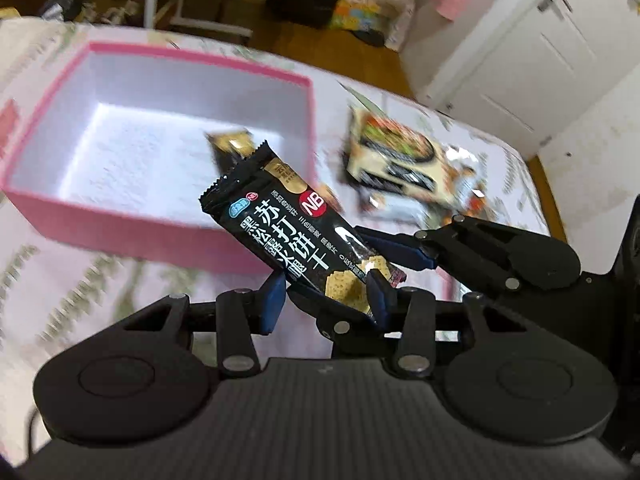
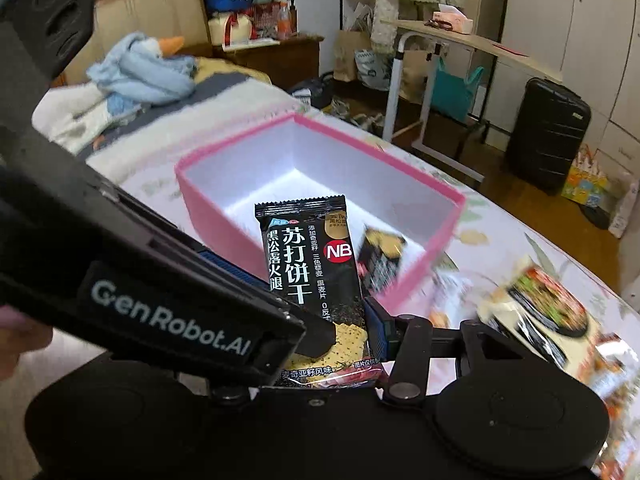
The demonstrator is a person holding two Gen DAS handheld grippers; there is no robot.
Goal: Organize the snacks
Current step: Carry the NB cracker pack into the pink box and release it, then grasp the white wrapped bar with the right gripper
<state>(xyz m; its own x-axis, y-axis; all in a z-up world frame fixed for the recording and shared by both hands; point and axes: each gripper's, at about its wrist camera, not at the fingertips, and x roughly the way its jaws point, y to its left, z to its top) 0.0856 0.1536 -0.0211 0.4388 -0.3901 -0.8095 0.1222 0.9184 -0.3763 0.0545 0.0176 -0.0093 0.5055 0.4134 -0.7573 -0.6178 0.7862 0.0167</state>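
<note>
A black soda cracker packet [image 1: 288, 232] [image 2: 310, 268] is held above the near side of an open pink box [image 1: 52, 196] [image 2: 424, 276] with a white inside. Both grippers grip the packet's lower end. My left gripper [image 1: 324, 292] is shut on it. My right gripper [image 2: 348, 332] is shut on it too, and it shows in the left wrist view [image 1: 384, 248] coming in from the right. A second black packet [image 1: 230, 148] [image 2: 382, 260] lies in the box, blurred. A cream snack packet [image 1: 404, 168] [image 2: 536, 312] lies on the bed right of the box.
The box sits on a floral bedspread [image 1: 80, 292] [image 2: 520, 248]. A stuffed goose and blue cloth [image 2: 140, 76] lie at the bed's far end. A black suitcase [image 2: 546, 136], a side table [image 2: 460, 40] and bags stand on the floor beyond.
</note>
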